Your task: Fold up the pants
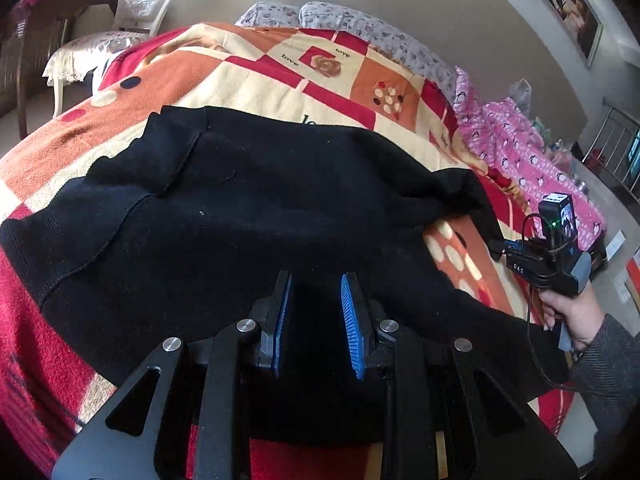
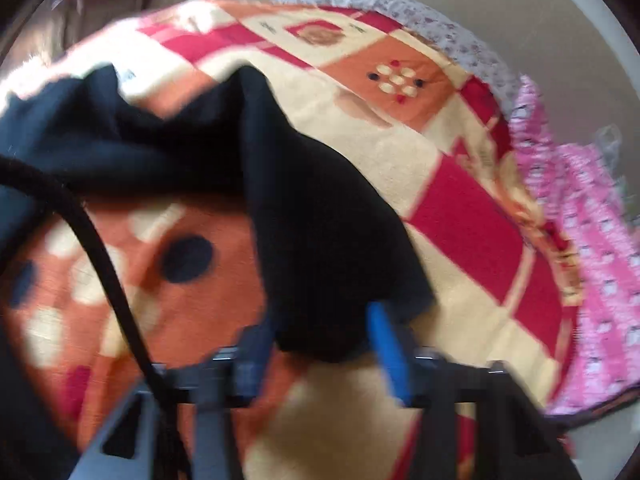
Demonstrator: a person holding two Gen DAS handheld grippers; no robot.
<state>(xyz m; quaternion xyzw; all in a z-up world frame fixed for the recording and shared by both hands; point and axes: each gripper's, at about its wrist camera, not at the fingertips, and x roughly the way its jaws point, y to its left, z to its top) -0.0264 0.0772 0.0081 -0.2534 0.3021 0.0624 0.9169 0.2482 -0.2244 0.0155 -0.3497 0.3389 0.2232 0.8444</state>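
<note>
Matt black knitted cloth pants (image 1: pixel 248 216) lie on a fuzzy orange, red and cream fleece blanket (image 1: pixel 256 76)

**Left wrist view: black pants spread on the bed**

The black pants (image 1: pixel 248 208) are seen spread across the patterned blanket (image 1: pixel 280 76) of the bed, reaching toward its near edge. The left gripper (image 1: pixel 316 308) is positioned over the near part of the garment; a gap is shown between its blue pads (image 1: pixel 352 320), and whether fabric is pinched cannot be told. At the right edge of the bed, the right gripper (image 1: pixel 536 256) is held by a hand (image 1: pixel 572 316) in a grey sleeve (image 1: pixel 612 364), touching the pants' right end. A pink cloth (image 1: pixel 528 152) lies along the bed's far right edge. A white chair (image 1: pixel 120 28) stands beyond the far left corner.
</note>
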